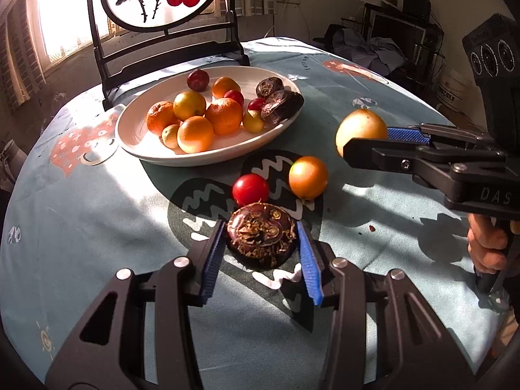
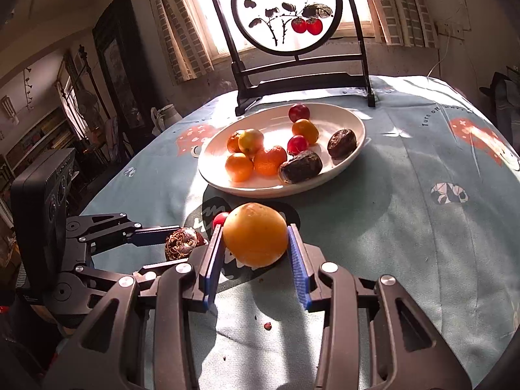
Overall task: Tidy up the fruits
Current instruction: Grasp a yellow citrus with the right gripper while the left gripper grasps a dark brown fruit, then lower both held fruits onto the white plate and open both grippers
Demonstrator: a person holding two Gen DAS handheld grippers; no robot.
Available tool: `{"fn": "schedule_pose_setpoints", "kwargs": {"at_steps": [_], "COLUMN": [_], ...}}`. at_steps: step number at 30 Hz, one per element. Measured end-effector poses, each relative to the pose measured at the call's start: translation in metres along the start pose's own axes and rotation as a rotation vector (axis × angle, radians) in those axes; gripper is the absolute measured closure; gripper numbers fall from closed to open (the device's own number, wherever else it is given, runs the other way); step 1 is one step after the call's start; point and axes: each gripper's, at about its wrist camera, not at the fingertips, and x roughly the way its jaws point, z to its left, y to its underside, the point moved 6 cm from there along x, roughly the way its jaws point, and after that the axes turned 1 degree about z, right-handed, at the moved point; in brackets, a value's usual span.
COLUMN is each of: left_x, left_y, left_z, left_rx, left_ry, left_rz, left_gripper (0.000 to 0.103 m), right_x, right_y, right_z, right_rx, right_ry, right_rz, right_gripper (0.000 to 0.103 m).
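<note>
**Both tongs on fruit, plate ahead**

My left tongs (image 1: 261, 255) bracket the dark wrinkled fruit (image 1: 261, 239); the blue pads sit at its two sides, the left one touching, and at the right pad I cannot tell contact from a slight gap. The fruit rests on the tablecloth (image 1: 97, 227). Just beyond those tips lie a red fruit (image 1: 250, 189) and a small orange fruit (image 1: 307, 177), close together on the dark patch of the cloth.

My right tongs (image 2: 256, 250) pinch the large yellow-orange fruit (image 2: 255, 234), both pads pressed against its flanks. I cannot tell whether it rests on the cloth. Seen from the left wrist, this fruit sits to the right of and beyond the left tongs.

Ahead of both tongs stands the white plate (image 1: 152, 156), holding oranges, small red fruits and dark wrinkled ones. Behind it stands a round painted screen (image 2: 286, 9).
</note>
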Motion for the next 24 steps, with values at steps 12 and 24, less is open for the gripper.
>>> {"fn": "schedule_pose_setpoints", "kwargs": {"at_steps": [12, 24], "left_x": [0.011, 0.076], "left_y": [-0.094, -0.145], "left_z": [0.090, 0.126], "left_rx": [-0.223, -0.267], "left_ry": [-0.126, -0.160], "left_rz": [-0.154, -0.109], "left_gripper": [0.058, 0.058], "right_x": [0.043, 0.116], "right_y": [-0.078, -0.110], "right_z": [-0.041, -0.070], "right_rx": [0.084, 0.075], "right_ry": [0.093, 0.113], "right_rz": [-0.127, -0.043], "right_gripper": [0.064, 0.064]}}
